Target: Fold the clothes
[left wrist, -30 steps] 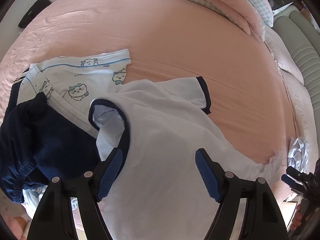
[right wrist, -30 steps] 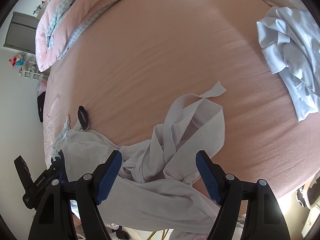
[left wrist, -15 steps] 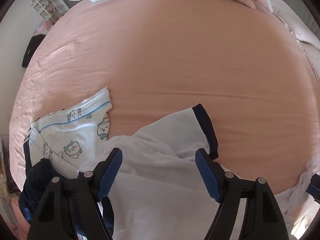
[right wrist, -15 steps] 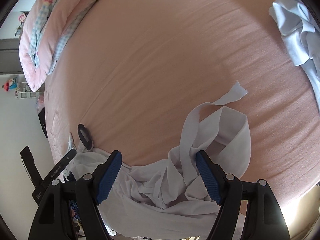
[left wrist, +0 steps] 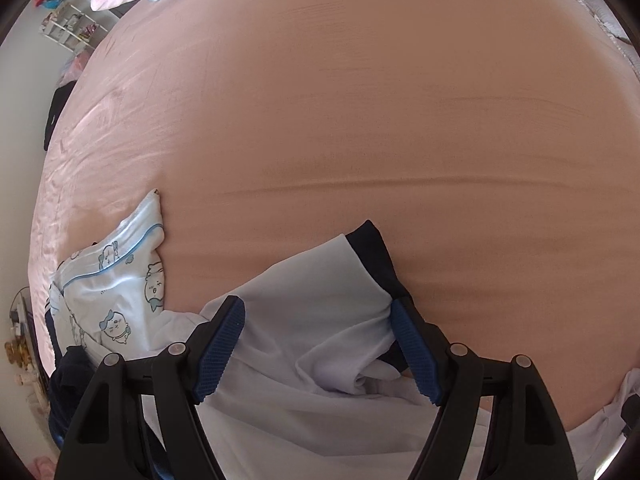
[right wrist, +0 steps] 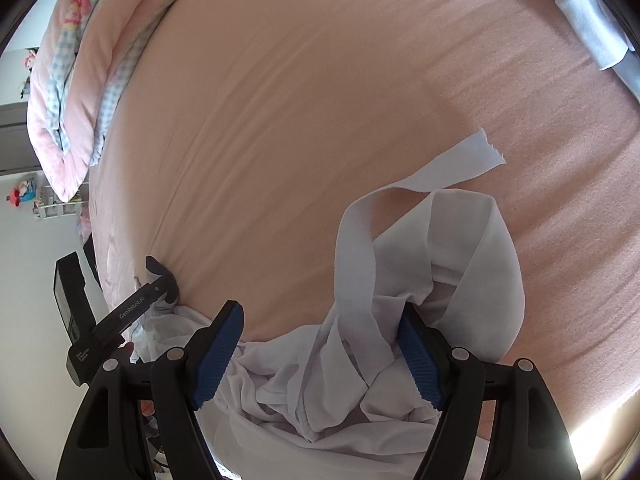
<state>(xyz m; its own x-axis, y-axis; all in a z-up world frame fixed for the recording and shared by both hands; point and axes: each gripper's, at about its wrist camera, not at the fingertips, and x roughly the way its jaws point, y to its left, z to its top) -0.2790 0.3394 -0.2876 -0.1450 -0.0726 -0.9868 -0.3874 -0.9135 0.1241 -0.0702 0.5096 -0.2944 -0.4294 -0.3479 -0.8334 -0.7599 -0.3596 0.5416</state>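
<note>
A white shirt (left wrist: 320, 300) with a navy-trimmed sleeve cuff (left wrist: 376, 256) lies on the pink bed sheet (left wrist: 360, 120). My left gripper (left wrist: 318, 344) points down over that sleeve. It is open, and the sleeve lies between the blue pads without being pressed. In the right wrist view, crumpled white cloth with long flat bands (right wrist: 440, 280) lies at the bed's near edge. My right gripper (right wrist: 320, 352) stands open low over its folds, and cloth laps against the right finger (right wrist: 416, 356). The white cloth runs on leftward toward the left tool's black body (right wrist: 100, 320).
A pale cartoon-print garment (left wrist: 120, 280) and a dark navy one (left wrist: 68, 384) lie left of the shirt. A light blue garment (right wrist: 588, 12) sits at the far right of the bed. A pink checked quilt (right wrist: 80, 60) is heaped at the far left.
The left gripper slid across the shirt and sank, so the navy-trimmed sleeve now lies between its fingers. The right gripper came down closer onto the crumpled white cloth. Both stayed open.
</note>
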